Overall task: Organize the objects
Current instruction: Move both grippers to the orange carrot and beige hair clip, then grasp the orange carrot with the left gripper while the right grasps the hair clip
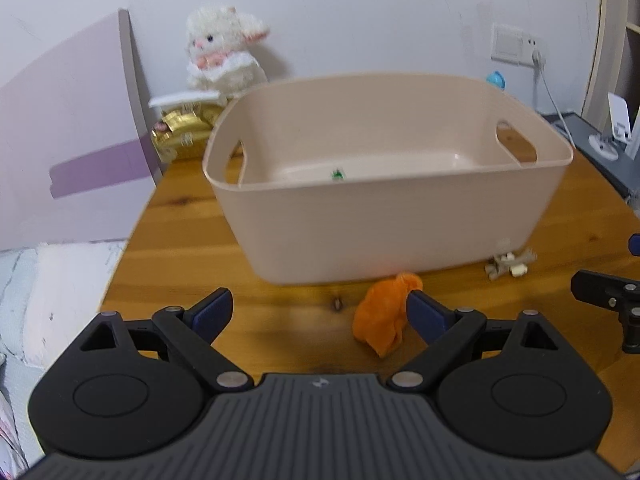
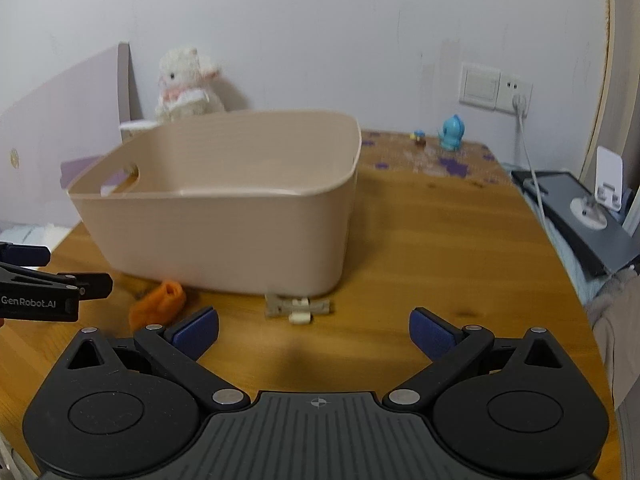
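Note:
A beige plastic basket (image 1: 400,232) (image 2: 224,248) with cut-out handles stands on the wooden table (image 1: 176,216); a tiny green item (image 1: 337,175) lies on its floor. In front of it lie a crumpled orange cloth (image 1: 380,316) (image 2: 158,302) and a small beige-and-white block toy (image 1: 510,264) (image 2: 298,308). My left gripper (image 1: 320,312) is open, its right finger touching or just over the orange cloth. My right gripper (image 2: 314,330) is open and holds nothing, the block toy just beyond its fingers.
A white plush bunny (image 1: 222,48) (image 2: 186,80) and gold-wrapped items (image 1: 184,132) sit behind the basket. A blue figurine (image 2: 452,132) and a small toy (image 2: 419,138) stand at the back. A cable (image 2: 528,160) hangs from the wall socket. A dark tablet with a white stand (image 2: 588,208) lies right.

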{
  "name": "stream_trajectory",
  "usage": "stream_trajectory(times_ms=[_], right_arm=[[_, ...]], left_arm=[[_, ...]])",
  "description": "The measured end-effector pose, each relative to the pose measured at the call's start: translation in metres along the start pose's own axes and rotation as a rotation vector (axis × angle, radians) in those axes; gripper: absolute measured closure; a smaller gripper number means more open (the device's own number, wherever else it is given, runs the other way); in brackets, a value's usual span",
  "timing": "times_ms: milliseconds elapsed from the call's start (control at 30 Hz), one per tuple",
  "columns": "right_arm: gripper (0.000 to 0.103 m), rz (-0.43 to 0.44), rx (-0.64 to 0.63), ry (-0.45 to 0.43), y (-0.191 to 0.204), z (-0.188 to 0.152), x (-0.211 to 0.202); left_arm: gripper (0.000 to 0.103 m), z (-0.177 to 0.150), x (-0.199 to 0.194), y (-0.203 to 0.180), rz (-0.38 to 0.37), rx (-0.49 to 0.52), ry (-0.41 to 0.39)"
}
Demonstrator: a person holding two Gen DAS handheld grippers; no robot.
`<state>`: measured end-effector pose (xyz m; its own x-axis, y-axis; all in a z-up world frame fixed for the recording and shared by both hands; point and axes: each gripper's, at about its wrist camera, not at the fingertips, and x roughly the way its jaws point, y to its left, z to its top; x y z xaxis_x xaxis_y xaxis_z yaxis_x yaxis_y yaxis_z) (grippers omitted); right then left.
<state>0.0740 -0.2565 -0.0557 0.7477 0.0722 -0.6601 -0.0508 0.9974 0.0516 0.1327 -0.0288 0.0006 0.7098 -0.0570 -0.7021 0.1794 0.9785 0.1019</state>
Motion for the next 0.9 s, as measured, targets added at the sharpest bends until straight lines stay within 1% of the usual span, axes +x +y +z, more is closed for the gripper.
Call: stream_trajectory(times_ms=[200, 367, 533, 567, 667, 767, 833, 900], right_arm=[[0.0, -0.012, -0.002, 0.066, 0.004, -0.011, 0.026], [0.0, -0.022, -0.009, 0.087, 0.012, -0.016, 0.048], [0.0, -0.023, 0.015, 0.102, 0.016, -0.013, 0.073], [0.0, -0.028, 0.015, 0.1, 0.017, -0.012, 0.077], [0.0, -0.06, 0.014, 0.059, 0.019, -0.008, 0.086], [0.001, -0.05, 0.03, 0.052, 0.019, -0.004, 0.094], [0.003, -0.059, 0.028, 0.049, 0.02, -0.003, 0.099], [0.01, -0.077, 0.013, 0.033, 0.022, -0.003, 0.102]], left_arm=[[0.009, -0.011, 0.022, -0.001, -0.036, -0.005, 0.053], [0.009, -0.014, 0.043, -0.004, -0.055, -0.003, 0.094], [0.009, -0.011, 0.061, -0.006, -0.061, 0.007, 0.115], [0.009, -0.01, 0.064, -0.006, -0.063, 0.007, 0.116], [0.009, -0.009, 0.073, -0.007, -0.065, 0.008, 0.115], [0.01, -0.008, 0.078, -0.007, -0.088, 0.003, 0.116], [0.013, -0.005, 0.081, -0.007, -0.106, -0.003, 0.116], [0.021, -0.003, 0.082, -0.009, -0.122, 0.002, 0.109]])
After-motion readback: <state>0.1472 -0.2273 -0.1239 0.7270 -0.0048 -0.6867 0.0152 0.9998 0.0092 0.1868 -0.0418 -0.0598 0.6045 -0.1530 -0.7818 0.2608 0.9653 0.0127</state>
